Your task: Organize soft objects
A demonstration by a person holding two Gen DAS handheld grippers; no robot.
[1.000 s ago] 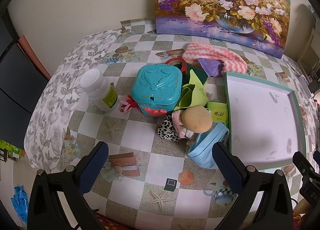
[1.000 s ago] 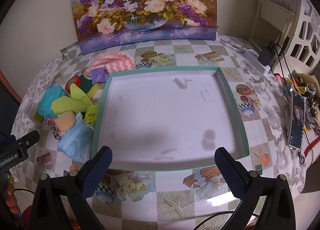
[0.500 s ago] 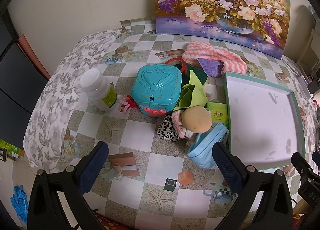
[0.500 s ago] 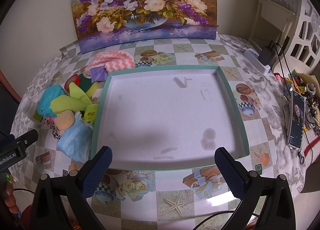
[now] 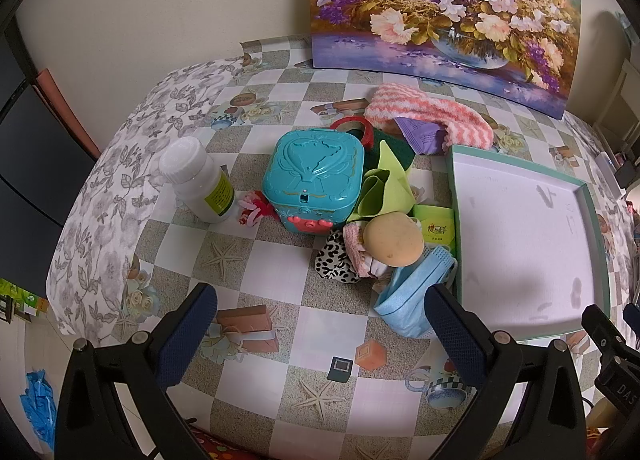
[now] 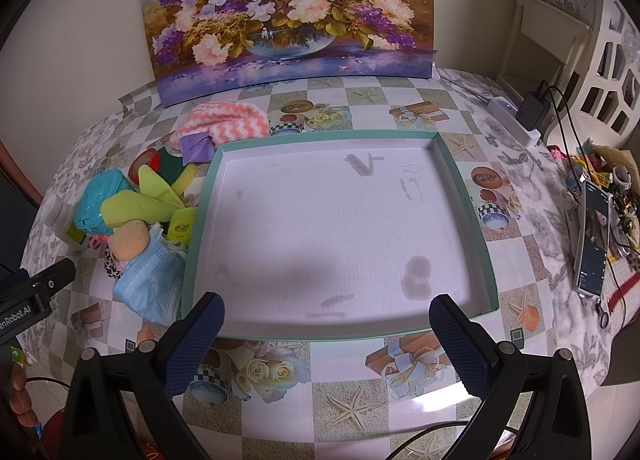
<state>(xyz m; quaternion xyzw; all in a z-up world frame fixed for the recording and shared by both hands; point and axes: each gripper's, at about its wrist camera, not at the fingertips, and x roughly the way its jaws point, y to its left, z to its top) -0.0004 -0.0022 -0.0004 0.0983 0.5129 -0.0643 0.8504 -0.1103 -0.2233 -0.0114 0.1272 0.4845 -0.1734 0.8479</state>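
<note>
Both claws, left (image 5: 320, 324) and right (image 6: 326, 324), gape wide and empty; that blue face mask (image 5: 412, 300) near the tray (image 6: 468, 200) looks floppy and light, so I'd pinch its bunched middle.

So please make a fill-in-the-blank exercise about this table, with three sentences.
1. The tray holds ____ objects.
2. The blue face mask lies ____ the tray, against its edge.
3. Both the left claw and the right claw are ____.

Missing words: no; outside; open
</note>
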